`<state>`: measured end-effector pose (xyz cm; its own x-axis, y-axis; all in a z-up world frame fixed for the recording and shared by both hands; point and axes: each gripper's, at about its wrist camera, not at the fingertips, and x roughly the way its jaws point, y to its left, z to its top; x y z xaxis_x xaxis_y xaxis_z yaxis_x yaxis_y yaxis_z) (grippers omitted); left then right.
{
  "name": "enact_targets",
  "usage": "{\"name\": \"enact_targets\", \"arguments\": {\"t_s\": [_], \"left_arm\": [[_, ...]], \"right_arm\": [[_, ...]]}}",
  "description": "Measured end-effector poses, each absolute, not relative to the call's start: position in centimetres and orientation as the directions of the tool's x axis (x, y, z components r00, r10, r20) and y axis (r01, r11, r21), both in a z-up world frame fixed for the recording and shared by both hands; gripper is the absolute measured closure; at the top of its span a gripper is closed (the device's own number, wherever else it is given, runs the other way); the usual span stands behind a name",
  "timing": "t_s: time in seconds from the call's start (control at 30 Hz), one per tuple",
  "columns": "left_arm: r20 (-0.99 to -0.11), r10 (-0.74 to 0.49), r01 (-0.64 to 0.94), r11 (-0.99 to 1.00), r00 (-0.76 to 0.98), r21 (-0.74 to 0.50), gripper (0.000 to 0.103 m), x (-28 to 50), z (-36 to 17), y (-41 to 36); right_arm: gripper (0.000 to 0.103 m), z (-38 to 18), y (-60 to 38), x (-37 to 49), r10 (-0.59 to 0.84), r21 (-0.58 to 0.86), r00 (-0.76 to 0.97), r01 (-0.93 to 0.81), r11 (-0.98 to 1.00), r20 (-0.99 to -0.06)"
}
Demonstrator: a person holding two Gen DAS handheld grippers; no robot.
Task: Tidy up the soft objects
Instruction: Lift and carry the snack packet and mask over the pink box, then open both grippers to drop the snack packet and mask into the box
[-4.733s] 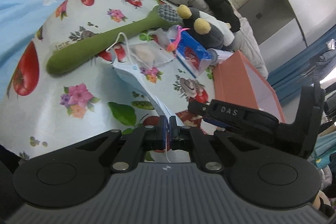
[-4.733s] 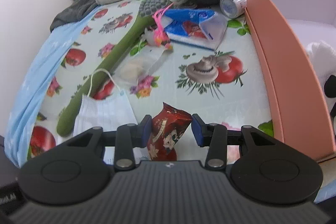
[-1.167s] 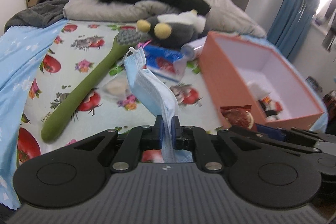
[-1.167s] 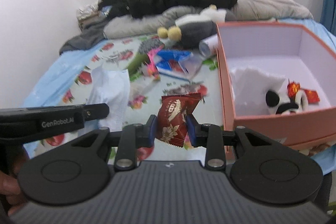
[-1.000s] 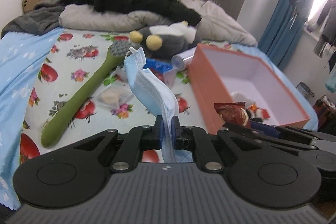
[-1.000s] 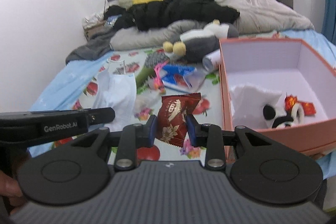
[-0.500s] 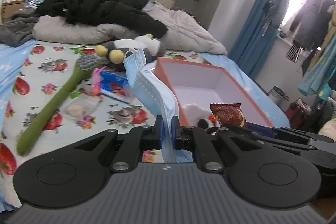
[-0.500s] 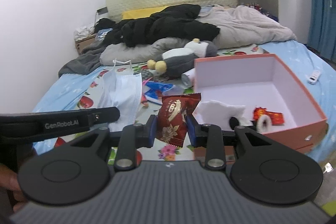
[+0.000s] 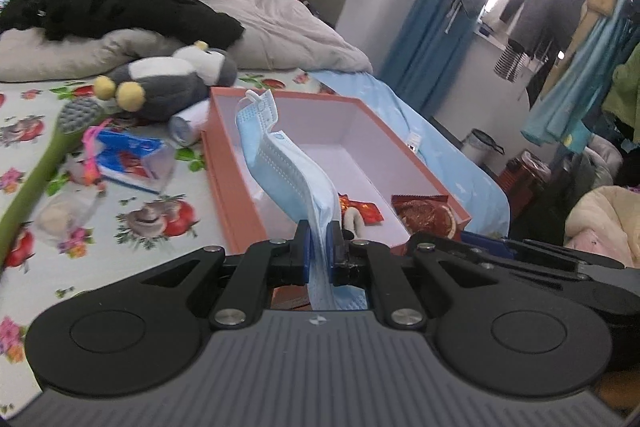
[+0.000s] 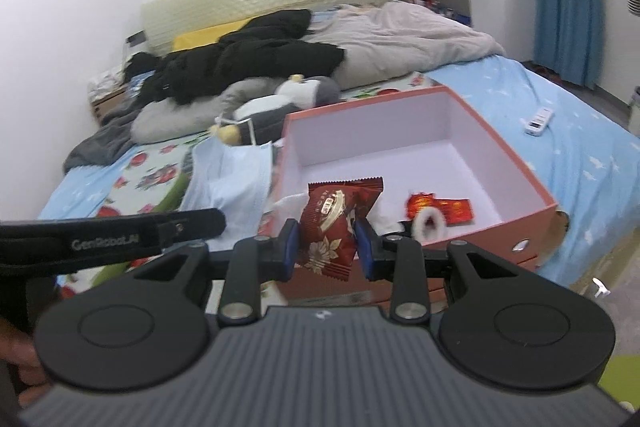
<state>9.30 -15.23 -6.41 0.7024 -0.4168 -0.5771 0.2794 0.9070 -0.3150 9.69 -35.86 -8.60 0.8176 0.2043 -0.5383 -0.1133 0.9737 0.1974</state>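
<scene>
**Both grippers now over the box end of the bed**

Half a second ago the orange box sat further off; now it fills the middle of both views, and the green brush has slid to the left edge of the left wrist frame. Nearly five seconds back, both grippers were down low over the printed sheet.

The left gripper pinches a blue face mask tight between its fingers, the mask arching up and forward so that its far end hangs in front of the orange box. The right gripper clamps a dark red snack packet upright between its blue pads, in front of the box's near wall.

The left wrist view shows the printed sheet at left with the green brush, a blue tissue pack and the grey plush toy behind them. The right wrist view hides most of that behind the mask, but looks down into the box: a bright red wrapper and a white ring-shaped thing lie on its floor. It also shows a white remote on the blue bedsheet at the right.
</scene>
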Motion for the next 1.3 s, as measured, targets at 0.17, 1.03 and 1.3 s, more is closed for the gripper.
{"name": "enact_targets", "arguments": {"t_s": [0.17, 1.03, 1.3], "left_arm": [[-0.597, -0.442, 0.306, 0.897, 0.670, -0.320, 0.093, 13.4, -7.6, -17.1], [-0.723, -0.441, 0.339, 0.893, 0.531, -0.295, 0.057, 37.0, -14.9, -25.2], [-0.725, -0.420, 0.336, 0.902, 0.546, -0.270, 0.051, 37.8, -15.4, -25.2]], "right_arm": [[0.068, -9.8, -38.2, 12.9, 0.168, 0.213, 0.816, -0.056, 0.975, -0.553], [0.059, -15.6, -43.2, 30.0, 0.122, 0.190, 0.737, 0.009, 0.982, -0.664], [0.056, -15.5, -43.5, 28.9, 0.120, 0.221, 0.743, 0.038, 0.974, -0.659]]}}
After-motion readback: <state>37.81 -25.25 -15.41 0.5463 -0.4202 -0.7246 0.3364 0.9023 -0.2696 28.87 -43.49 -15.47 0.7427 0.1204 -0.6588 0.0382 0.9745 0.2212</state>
